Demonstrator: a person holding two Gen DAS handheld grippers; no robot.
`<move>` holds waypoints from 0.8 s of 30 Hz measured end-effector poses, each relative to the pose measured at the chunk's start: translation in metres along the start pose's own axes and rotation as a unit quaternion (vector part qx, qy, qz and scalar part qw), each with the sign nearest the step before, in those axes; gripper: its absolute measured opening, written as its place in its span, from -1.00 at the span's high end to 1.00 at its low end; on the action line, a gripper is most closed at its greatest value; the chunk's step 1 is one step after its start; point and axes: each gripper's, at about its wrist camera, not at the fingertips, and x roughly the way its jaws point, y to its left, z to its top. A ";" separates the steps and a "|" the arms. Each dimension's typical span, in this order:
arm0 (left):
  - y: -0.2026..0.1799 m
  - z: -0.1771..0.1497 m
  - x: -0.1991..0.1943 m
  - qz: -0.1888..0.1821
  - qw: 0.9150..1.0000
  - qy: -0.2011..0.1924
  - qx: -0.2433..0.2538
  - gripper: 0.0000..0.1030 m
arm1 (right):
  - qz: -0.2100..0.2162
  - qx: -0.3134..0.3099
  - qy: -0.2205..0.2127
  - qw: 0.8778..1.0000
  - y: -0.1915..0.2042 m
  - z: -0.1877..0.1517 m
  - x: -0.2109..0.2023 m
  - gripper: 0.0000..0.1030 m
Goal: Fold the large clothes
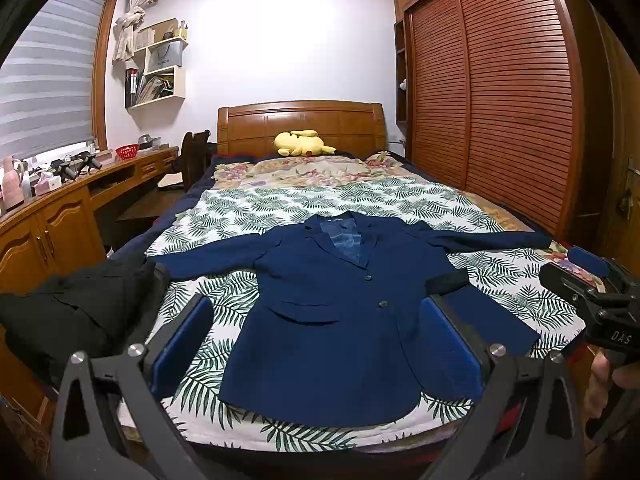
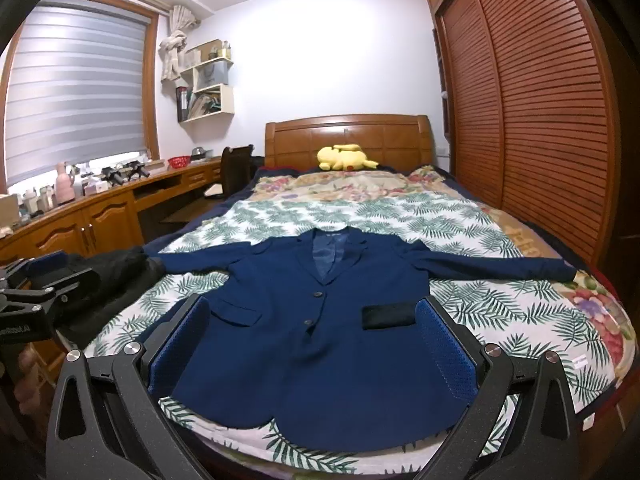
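Observation:
A navy blue blazer [image 1: 332, 320] lies flat and face up on the bed, sleeves spread out to both sides, collar toward the headboard. It also shows in the right wrist view [image 2: 320, 344]. My left gripper [image 1: 320, 344] is open, held above the blazer's lower hem, holding nothing. My right gripper [image 2: 312, 344] is open and empty, also above the lower part of the blazer. The right gripper shows at the right edge of the left wrist view [image 1: 592, 280]. The left gripper shows at the left edge of the right wrist view [image 2: 36, 284].
A black garment [image 1: 76, 312] is heaped at the bed's left edge. The leaf-print bedspread [image 1: 248, 208] covers the bed. A yellow plush toy [image 1: 302, 143] lies by the headboard. A wooden desk [image 1: 60, 208] runs along the left and a slatted wardrobe [image 1: 500, 100] along the right.

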 end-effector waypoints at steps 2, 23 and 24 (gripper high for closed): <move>0.000 0.000 0.000 0.000 1.000 0.000 0.000 -1.00 | 0.000 0.000 0.000 1.000 0.000 0.000 0.000 -1.00; 0.025 -0.028 0.040 0.020 0.999 0.044 -0.018 -1.00 | 0.013 -0.005 0.041 0.999 0.010 -0.019 0.038 -1.00; 0.028 -0.031 0.042 0.021 0.999 0.045 -0.019 -1.00 | 0.014 -0.005 0.043 0.999 0.010 -0.020 0.041 -1.00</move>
